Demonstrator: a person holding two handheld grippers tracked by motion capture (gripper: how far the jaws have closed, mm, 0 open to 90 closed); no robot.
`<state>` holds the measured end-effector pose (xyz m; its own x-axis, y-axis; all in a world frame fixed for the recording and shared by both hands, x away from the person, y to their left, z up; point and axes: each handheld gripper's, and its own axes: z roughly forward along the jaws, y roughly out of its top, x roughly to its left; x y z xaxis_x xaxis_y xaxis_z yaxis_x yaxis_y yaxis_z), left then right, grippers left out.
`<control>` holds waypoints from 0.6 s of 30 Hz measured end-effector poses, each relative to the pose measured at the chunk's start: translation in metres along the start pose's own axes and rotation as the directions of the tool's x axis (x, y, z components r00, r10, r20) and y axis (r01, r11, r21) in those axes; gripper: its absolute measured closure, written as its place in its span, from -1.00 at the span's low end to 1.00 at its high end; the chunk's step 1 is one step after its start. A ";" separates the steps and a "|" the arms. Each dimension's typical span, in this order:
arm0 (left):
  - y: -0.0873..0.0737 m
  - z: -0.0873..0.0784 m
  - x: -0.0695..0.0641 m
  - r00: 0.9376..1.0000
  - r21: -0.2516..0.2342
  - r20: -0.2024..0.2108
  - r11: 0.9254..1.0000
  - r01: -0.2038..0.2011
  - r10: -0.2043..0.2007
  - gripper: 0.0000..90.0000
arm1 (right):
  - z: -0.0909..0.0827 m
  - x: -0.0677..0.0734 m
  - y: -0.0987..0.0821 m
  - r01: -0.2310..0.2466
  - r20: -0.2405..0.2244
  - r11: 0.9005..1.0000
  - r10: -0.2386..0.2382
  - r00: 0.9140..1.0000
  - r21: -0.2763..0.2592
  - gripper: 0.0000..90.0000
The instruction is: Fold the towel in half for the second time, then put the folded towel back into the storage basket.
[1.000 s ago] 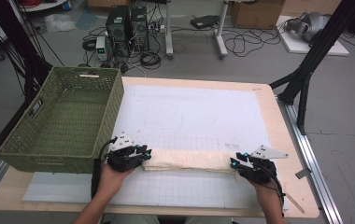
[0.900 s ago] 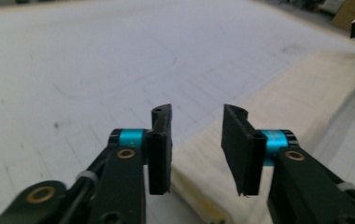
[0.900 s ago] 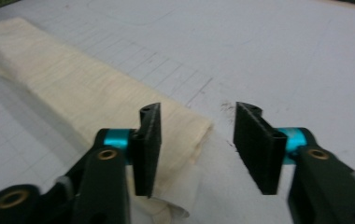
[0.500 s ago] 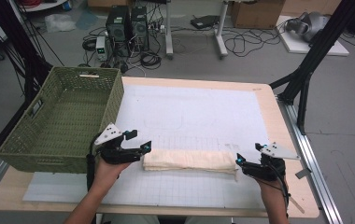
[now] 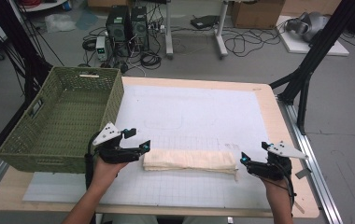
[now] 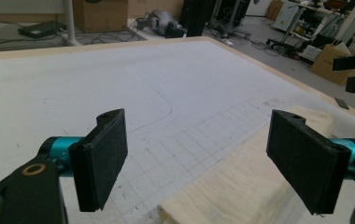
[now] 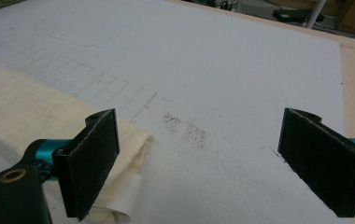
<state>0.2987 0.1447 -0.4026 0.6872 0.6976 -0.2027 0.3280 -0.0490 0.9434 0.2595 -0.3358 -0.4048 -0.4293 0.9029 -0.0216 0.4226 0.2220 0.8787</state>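
Folded cloth (image 5: 189,161), lower centre of the worktop (image 5: 259,196): judged light, soft and limp. Left gripper (image 5: 138,150) and right gripper (image 5: 246,161) flank its ends, jaws just opened, nothing between them. Best taken at end edges, pinching all layers.

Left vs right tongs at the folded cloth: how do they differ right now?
The left tongs sit at the left end of the folded cloth, beside the green basket; the right tongs sit at its right end, near the table's edge. The left tongs ride raised and tilted; the right tongs lie lower, nearly level. Shared: both have just been opening, stand wide, and hold nothing between their pads.
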 end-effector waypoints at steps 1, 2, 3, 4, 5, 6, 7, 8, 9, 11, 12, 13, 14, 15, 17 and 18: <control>0.000 0.000 0.000 1.000 0.002 -0.001 1.000 0.002 -0.002 -0.52 | 0.001 0.000 0.000 0.002 0.000 1.000 -0.002 1.000 0.003 -0.73; -0.001 0.000 0.000 1.000 0.004 -0.001 1.000 0.003 -0.003 -0.52 | 0.001 0.000 -0.001 0.003 0.000 1.000 -0.003 1.000 0.005 -0.73; -0.001 0.000 0.001 1.000 0.007 -0.001 1.000 0.000 0.000 -0.51 | 0.002 0.000 -0.001 0.003 0.000 1.000 -0.003 1.000 0.005 -0.73; -0.002 0.000 0.001 1.000 0.008 -0.003 1.000 -0.001 0.001 -0.51 | 0.002 0.000 -0.001 0.002 0.000 1.000 -0.002 1.000 0.009 -0.73; -0.002 0.000 0.001 1.000 0.009 -0.006 1.000 0.001 -0.001 -0.51 | 0.003 0.001 -0.001 0.002 0.001 1.000 -0.002 1.000 0.010 -0.73; -0.002 0.000 0.002 1.000 0.012 -0.007 1.000 -0.001 0.001 -0.51 | 0.003 0.001 -0.002 0.001 0.001 1.000 -0.001 1.000 0.011 -0.73; -0.003 0.000 0.002 1.000 0.015 -0.009 1.000 -0.001 0.001 -0.51 | 0.003 0.001 -0.002 0.000 -0.001 1.000 0.000 1.000 0.013 -0.73; -0.004 0.001 0.002 1.000 0.018 -0.009 1.000 0.001 -0.001 -0.51 | 0.004 0.001 -0.002 0.001 -0.004 1.000 -0.001 1.000 0.012 -0.73; -0.004 0.001 0.002 1.000 0.024 -0.008 1.000 0.001 -0.001 -0.50 | 0.005 0.001 -0.002 0.000 -0.003 1.000 0.000 1.000 0.015 -0.73; -0.005 0.002 0.003 1.000 0.028 -0.009 1.000 0.001 0.000 -0.50 | 0.006 0.002 -0.002 -0.001 -0.007 1.000 0.001 1.000 0.019 -0.73; -0.005 0.002 0.002 1.000 0.026 -0.010 1.000 0.002 -0.002 -0.50 | 0.007 0.002 -0.002 0.001 -0.008 1.000 -0.001 1.000 0.022 -0.73; -0.004 0.002 0.002 1.000 0.028 -0.012 1.000 -0.002 0.002 -0.50 | 0.007 0.002 -0.002 0.003 -0.010 1.000 -0.003 1.000 0.020 -0.73; -0.004 0.001 0.002 1.000 0.029 -0.013 1.000 -0.001 0.002 -0.49 | 0.007 0.002 -0.002 0.000 -0.011 1.000 0.000 1.000 0.018 -0.73; -0.004 0.001 0.002 1.000 0.031 -0.009 1.000 0.001 0.000 -0.47 | 0.007 0.002 -0.002 -0.003 -0.014 1.000 0.003 1.000 0.017 -0.73; -0.005 0.002 0.003 1.000 0.037 -0.011 0.999 0.006 -0.006 -0.45 | 0.006 0.002 -0.002 -0.004 -0.012 1.000 0.005 1.000 0.016 -0.73; -0.005 0.003 0.003 1.000 0.046 -0.007 0.999 0.011 -0.010 -0.45 | 0.006 0.002 -0.002 -0.007 -0.013 1.000 0.007 1.000 0.016 -0.73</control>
<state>0.3011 0.1451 -0.4089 0.6791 0.7031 -0.2107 0.3650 -0.0744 0.9280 0.2629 -0.3326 -0.4097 -0.4369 0.8995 -0.0091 0.4386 0.2218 0.8709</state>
